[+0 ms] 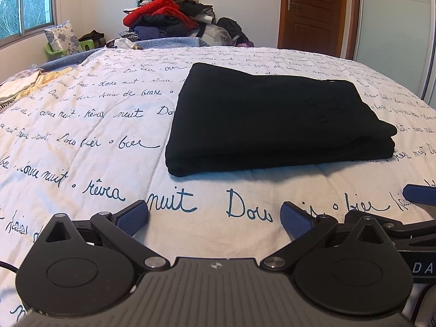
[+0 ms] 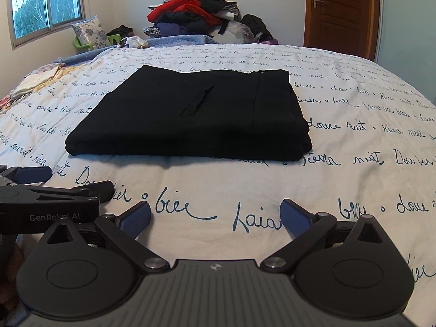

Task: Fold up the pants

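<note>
The black pants [image 1: 272, 120] lie folded into a flat, stacked rectangle in the middle of the bed [image 1: 109, 136], well in from its near edge. Both the left tongs [image 1: 215, 216] and right tongs [image 2: 215, 216] stand wide and empty over the bare quilt, short of the pants. The folding looks finished; at most the next move calls for squaring the slightly offset layers at the near right corner.

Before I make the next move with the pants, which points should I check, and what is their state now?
1. Black pants folded into a compact rectangle: ok.
2. Pants lying flat on the quilt: ok.
3. Left gripper open, nothing between the pads: ok.
4. Right gripper open, nothing held: ok.
5. Both grippers clear of the pants: ok.
6. Hidden layers inside the fold lying even: cannot tell.
</note>
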`<action>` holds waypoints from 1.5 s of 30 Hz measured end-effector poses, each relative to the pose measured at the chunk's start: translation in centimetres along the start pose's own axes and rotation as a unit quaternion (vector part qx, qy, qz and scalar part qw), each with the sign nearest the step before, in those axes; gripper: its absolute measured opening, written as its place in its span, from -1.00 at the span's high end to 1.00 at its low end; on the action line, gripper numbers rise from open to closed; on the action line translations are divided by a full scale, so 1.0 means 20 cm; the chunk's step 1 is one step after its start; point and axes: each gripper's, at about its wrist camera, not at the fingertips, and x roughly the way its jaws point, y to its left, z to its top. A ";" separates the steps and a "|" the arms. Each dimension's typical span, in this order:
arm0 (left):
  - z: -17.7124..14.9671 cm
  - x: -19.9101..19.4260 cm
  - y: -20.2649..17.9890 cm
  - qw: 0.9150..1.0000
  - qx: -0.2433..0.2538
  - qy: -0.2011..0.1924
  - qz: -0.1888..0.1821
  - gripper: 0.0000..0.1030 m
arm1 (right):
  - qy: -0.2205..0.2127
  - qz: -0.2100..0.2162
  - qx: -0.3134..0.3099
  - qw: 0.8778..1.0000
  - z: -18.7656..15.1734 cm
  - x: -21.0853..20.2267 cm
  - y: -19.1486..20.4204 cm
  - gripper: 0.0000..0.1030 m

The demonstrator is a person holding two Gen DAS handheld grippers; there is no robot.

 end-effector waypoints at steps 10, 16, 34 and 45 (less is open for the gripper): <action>0.00 0.00 0.00 1.000 0.000 0.000 0.000 -1.00 | 0.000 -0.001 -0.001 1.000 0.00 0.00 0.00 -1.00; 0.00 -0.01 0.01 1.000 -0.003 -0.003 0.000 -1.00 | 0.003 -0.001 -0.008 1.000 0.00 -0.01 0.00 -1.00; 0.00 -0.02 0.07 0.999 -0.029 0.003 0.024 -1.00 | 0.010 -0.013 -0.027 0.999 0.01 0.04 0.02 -1.00; -0.01 -0.01 0.06 0.999 -0.029 0.001 0.026 -1.00 | 0.003 -0.015 -0.021 1.000 0.00 0.03 0.01 -1.00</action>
